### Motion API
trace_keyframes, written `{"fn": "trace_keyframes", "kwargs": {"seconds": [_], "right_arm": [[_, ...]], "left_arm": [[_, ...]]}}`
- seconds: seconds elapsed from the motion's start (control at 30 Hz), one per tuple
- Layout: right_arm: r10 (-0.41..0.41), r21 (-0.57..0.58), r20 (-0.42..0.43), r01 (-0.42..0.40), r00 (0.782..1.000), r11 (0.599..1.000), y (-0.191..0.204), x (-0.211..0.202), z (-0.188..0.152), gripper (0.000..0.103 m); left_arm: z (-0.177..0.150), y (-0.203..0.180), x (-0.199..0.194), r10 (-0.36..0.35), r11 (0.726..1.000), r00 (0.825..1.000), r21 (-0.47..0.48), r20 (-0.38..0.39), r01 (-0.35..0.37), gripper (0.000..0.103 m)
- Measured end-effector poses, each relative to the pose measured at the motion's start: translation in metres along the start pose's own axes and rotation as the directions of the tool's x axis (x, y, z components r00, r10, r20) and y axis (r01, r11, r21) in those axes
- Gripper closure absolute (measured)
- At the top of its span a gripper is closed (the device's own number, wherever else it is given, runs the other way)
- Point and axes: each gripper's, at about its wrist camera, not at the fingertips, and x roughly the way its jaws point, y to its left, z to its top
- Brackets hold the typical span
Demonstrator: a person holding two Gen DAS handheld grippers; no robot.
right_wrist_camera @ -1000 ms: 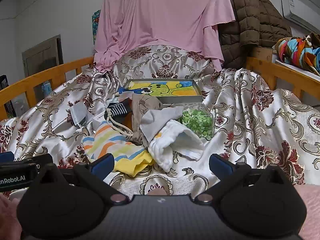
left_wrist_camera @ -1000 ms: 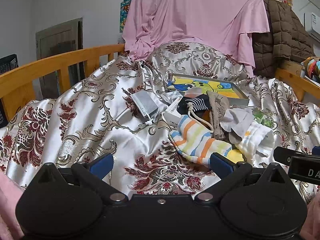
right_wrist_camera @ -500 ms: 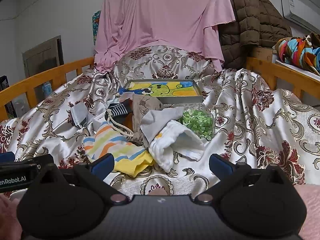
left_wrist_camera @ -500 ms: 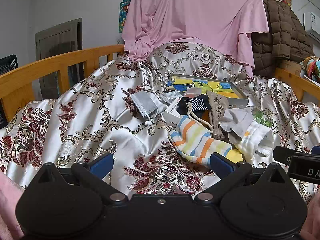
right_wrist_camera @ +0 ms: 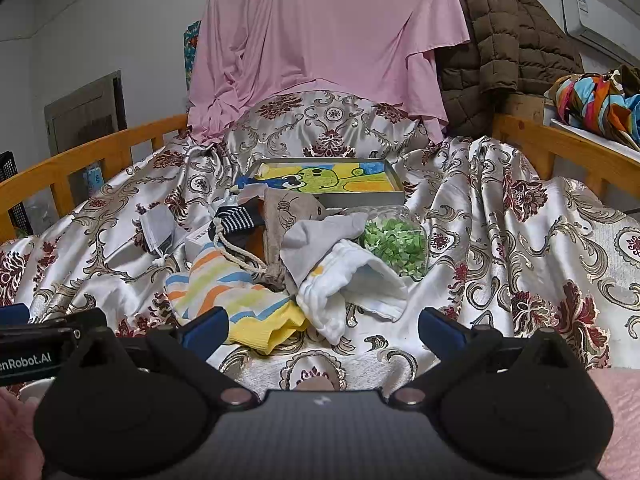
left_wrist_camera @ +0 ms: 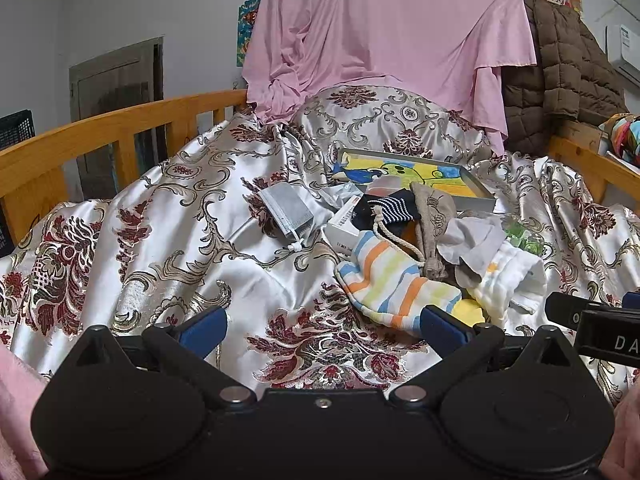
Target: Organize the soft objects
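Satin bedspread (left_wrist_camera: pixel 168 216) with maroon and gold flourishes covers a bed framed by a wooden rail (left_wrist_camera: pixel 100 128), and a pink sheet (left_wrist_camera: pixel 380 32) hangs behind it beside a brown quilted jacket (right_wrist_camera: pixel 500 40).

Both tools are held low and level at the near edge of the bed, side by side, pointing toward the headboard. The left gripper (left_wrist_camera: pixel 322 326) has its blue fingers (left_wrist_camera: pixel 202 326) spread wide with nothing between them, only bedspread below. The right gripper (right_wrist_camera: pixel 322 326) is likewise spread wide and empty, its left fingertip just in front of the striped cloth (right_wrist_camera: pixel 224 284).

That striped cloth lies at the near edge of a small heap in the middle of the bed, touching a white cloth pouch (right_wrist_camera: pixel 352 280), a grey cloth (right_wrist_camera: pixel 320 236), a tan drawstring bag (right_wrist_camera: pixel 284 216) and a navy striped sock (right_wrist_camera: pixel 236 218). A clear bag of green bits (right_wrist_camera: pixel 396 246) sits just right of the heap. Behind it rests a picture tray (right_wrist_camera: pixel 332 180). A grey pouch (left_wrist_camera: pixel 288 208) lies apart to the left.
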Motion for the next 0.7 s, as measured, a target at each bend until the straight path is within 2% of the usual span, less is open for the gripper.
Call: {"fn": "trace_keyframes", "kwargs": {"seconds": [0.7], "right_arm": [[0.000, 0.001, -0.002, 0.000, 1.000, 1.000, 0.0008, 0.0010, -0.0022, 0.000]], "left_arm": [[0.0010, -0.0079, 0.0009, -0.003, 1.000, 1.000, 0.014, -0.013, 0.003, 0.001]]}}
